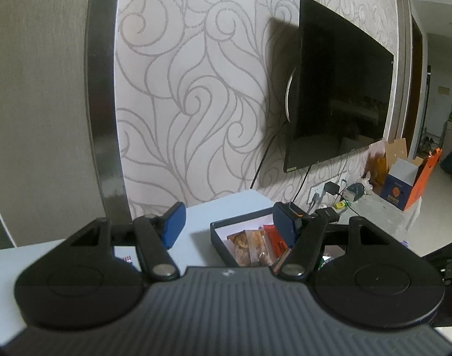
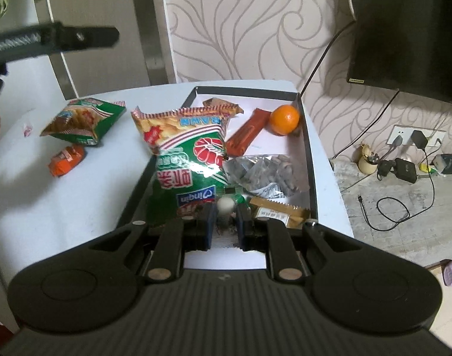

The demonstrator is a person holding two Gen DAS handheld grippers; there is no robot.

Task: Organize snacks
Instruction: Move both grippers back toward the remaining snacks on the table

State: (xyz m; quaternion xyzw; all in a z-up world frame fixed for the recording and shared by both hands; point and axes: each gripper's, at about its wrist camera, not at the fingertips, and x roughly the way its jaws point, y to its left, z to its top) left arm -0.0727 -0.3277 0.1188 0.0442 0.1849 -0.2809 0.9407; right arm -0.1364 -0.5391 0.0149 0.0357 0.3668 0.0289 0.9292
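1. Here the right hand-held gripper (image 2: 226, 222) has its jaws drawn fully together on the bottom edge of a green and red snack bag (image 2: 190, 160), which stands up from the pads toward 12 o'clock, over the left wall of the tray.
2. The black-walled tray (image 2: 310, 178) sits on the white table (image 2: 86, 201); the pinched bag leans over its 9 o'clock wall.
3. Inside the tray, at 1 o'clock from the right hand-held gripper, lies a silver packet of seeds (image 2: 264, 172), and just beside the pads at 3 o'clock a gold-brown wrapped bar (image 2: 279, 212).
4. Further back in the tray, a red-brown bar (image 2: 248, 135) lies at an angle, its far end touching or nearly touching an orange fruit (image 2: 284, 119) in the far right corner; a brown wrapper (image 2: 223, 106) shows behind the bag's top.
5. Outside the tray, on the table at 10 o'clock from the right hand-held gripper, lies a second green snack bag (image 2: 83, 120), with a small orange packet (image 2: 67, 160) near it at 7 o'clock.
6. The left hand-held gripper (image 1: 230, 228) stands partly open with nothing between its blue pads (image 1: 174, 222); the tray (image 1: 223, 247) lies below and beyond them, at 1 o'clock.
7. In the right wrist view the left hand-held gripper (image 2: 77, 38) shows at the upper left, well above the table.
8. A dark television (image 1: 341, 89) hangs on the patterned wall.
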